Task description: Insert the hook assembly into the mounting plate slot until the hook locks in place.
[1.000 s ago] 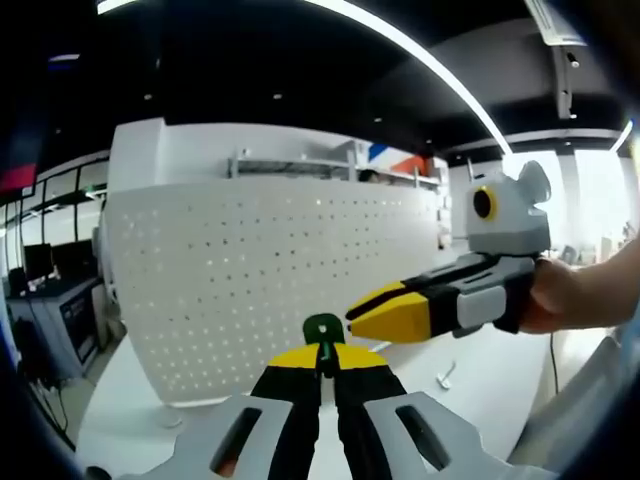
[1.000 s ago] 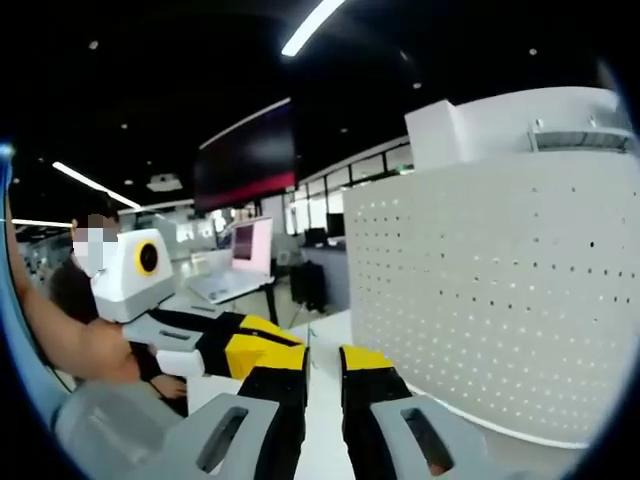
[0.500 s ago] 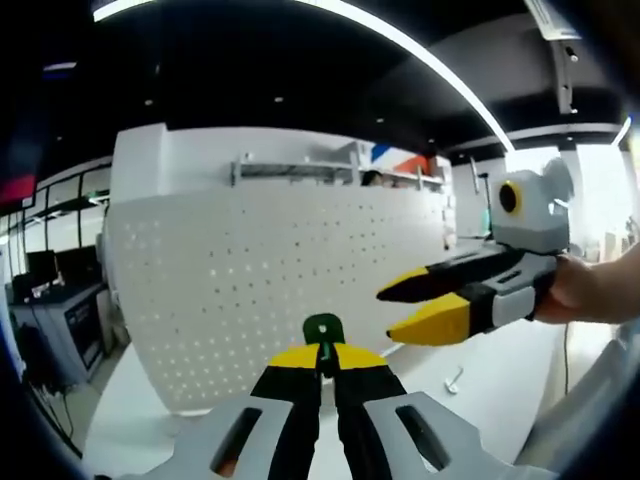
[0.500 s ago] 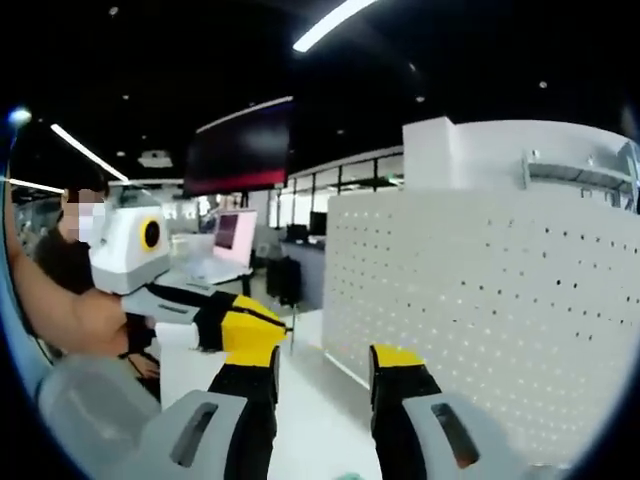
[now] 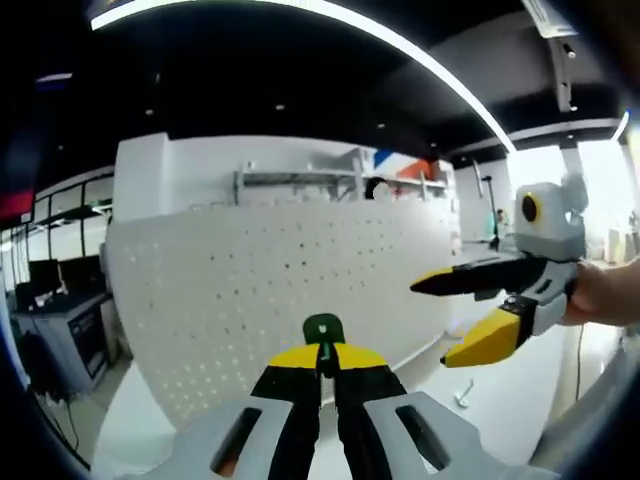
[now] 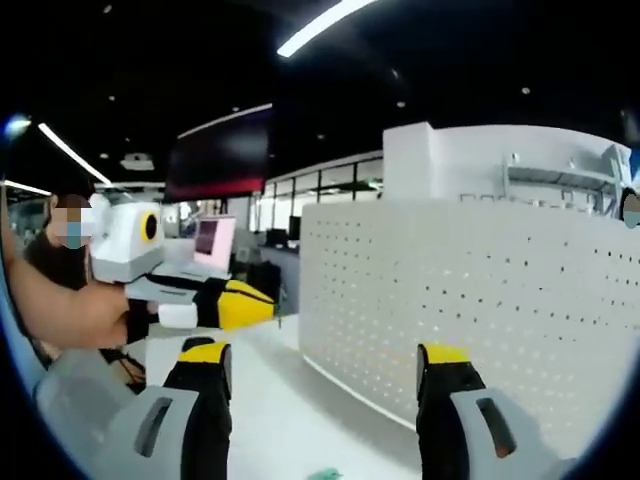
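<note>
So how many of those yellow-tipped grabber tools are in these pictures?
2. The left gripper is shut on a green hook piece facing the white pegboard. The right gripper is open beside it, held by a hand.

Pegboard [image 5: 290, 290] looks like painted sheet metal, matt white, smooth, punched with small holes. Tabletop [image 5: 500, 385] smooth white, slight sheen. Green hook [image 5: 323, 328] is smooth plastic, semi-gloss, pinched in the left gripper [image 5: 325, 362]. Both grippers: moulded plastic, matt black jaws with satin yellow tips, pale grey matt bodies. Right gripper [image 6: 325, 352] has the same finish, jaws wide apart. Small part on the table [image 5: 463, 393] looks like bright metal, too small to be sure. Ceiling light strip [image 5: 400, 45] glossy, glowing.
</note>
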The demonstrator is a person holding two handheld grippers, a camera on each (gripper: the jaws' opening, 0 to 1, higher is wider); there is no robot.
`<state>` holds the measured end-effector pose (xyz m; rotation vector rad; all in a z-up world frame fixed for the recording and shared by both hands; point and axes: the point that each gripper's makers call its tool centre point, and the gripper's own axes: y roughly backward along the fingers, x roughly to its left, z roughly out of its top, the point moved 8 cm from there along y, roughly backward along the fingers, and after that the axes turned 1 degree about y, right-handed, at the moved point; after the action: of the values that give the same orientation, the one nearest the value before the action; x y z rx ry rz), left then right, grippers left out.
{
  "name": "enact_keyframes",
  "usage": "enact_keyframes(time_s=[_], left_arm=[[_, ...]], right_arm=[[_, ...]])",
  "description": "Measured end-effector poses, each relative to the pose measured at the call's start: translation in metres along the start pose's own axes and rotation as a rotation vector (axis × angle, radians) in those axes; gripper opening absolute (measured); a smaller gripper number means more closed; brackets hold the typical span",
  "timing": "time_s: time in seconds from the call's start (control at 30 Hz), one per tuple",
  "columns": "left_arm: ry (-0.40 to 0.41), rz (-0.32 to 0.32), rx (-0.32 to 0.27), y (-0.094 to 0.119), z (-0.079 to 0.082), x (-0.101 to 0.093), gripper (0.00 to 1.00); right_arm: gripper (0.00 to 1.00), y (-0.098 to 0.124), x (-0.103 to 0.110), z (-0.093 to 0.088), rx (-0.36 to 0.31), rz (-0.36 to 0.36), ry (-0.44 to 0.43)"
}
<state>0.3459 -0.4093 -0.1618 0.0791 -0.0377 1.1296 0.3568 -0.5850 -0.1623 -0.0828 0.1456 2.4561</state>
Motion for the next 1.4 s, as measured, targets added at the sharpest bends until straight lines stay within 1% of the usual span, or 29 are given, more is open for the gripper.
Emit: enact_keyframes(time_s=[0.1,0.2,0.4,0.6,0.73,1.1,1.4], left_arm=[[-0.005,0.012,-0.015,-0.005,0.007,0.003,0.04],[-0.011,0.024,-0.022,-0.010,0.014,0.006,0.04],[-0.020,0.056,-0.041,-0.017,0.027,0.017,0.04],[-0.041,0.094,-0.058,-0.026,0.042,0.035,0.04],[-0.053,0.121,-0.060,-0.034,0.049,0.047,0.04],[-0.078,0.184,-0.074,-0.053,0.064,0.074,0.04],[-0.093,0.238,-0.069,-0.070,0.070,0.091,0.04]], right_arm=[[0.80,0.002,-0.001,0.003,-0.009,-0.007,0.008],[0.80,0.002,-0.003,0.002,0.006,-0.006,0.012],[0.80,0.004,-0.004,0.003,0.000,-0.010,0.012],[0.80,0.006,-0.008,0.004,-0.002,-0.018,0.008],[0.80,0.007,-0.012,0.006,-0.007,-0.028,0.008],[0.79,0.011,-0.021,0.005,-0.002,-0.052,0.007],[0.79,0.013,-0.029,0.005,0.000,-0.068,0.007]])
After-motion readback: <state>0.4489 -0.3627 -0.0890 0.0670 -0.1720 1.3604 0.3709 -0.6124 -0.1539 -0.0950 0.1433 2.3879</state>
